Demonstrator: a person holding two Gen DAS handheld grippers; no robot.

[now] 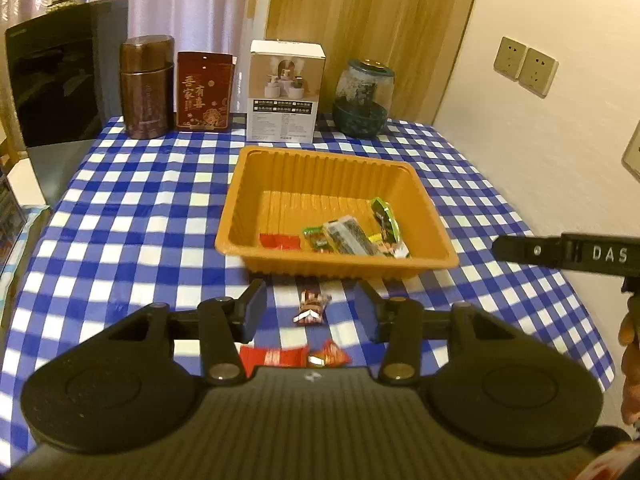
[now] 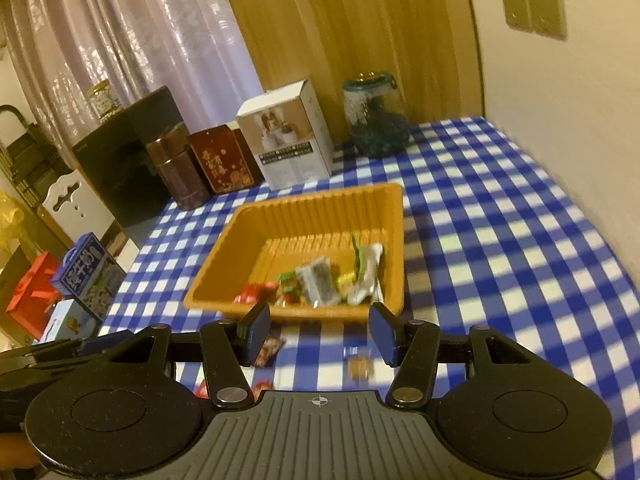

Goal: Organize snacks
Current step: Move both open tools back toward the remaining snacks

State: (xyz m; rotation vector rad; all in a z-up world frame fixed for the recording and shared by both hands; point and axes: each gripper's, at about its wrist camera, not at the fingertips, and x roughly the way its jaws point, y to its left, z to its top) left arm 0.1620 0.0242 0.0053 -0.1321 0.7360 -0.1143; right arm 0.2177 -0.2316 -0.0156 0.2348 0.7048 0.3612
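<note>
Snacks lie partly inside an orange tray [image 1: 240, 216] on the blue-checked worktop [image 1: 132, 216] and partly in front of it. From the left wrist camera, the tray holds a red packet [image 1: 280, 241], a small green packet [image 1: 317, 238], a clear packet with dark contents [image 1: 347, 236] and a green-edged packet [image 1: 385, 220] leaning at its right wall. The left gripper [image 1: 310, 312] hovers spread wide with nothing between its fingers; a brown wrapped candy [image 1: 311, 307] lies on the cloth between them, just short of the tray. Nearer the camera lie a red wrapper [image 1: 272, 357] and an orange-red candy [image 1: 328, 356]. Along the far edge stand a brown canister [image 1: 147, 86], a red tin [image 1: 204, 92], a white box [image 1: 285, 92] and a glass jar [image 1: 363, 98].

From the right wrist camera, the right gripper [image 2: 316, 332] is also spread wide and holds nothing, hovering just short of the tray [image 2: 224, 280]. A blurred tan piece [image 2: 359, 364] lies on the cloth near its right finger, and a brown candy [image 2: 269, 350] shows beside its left finger.
</note>
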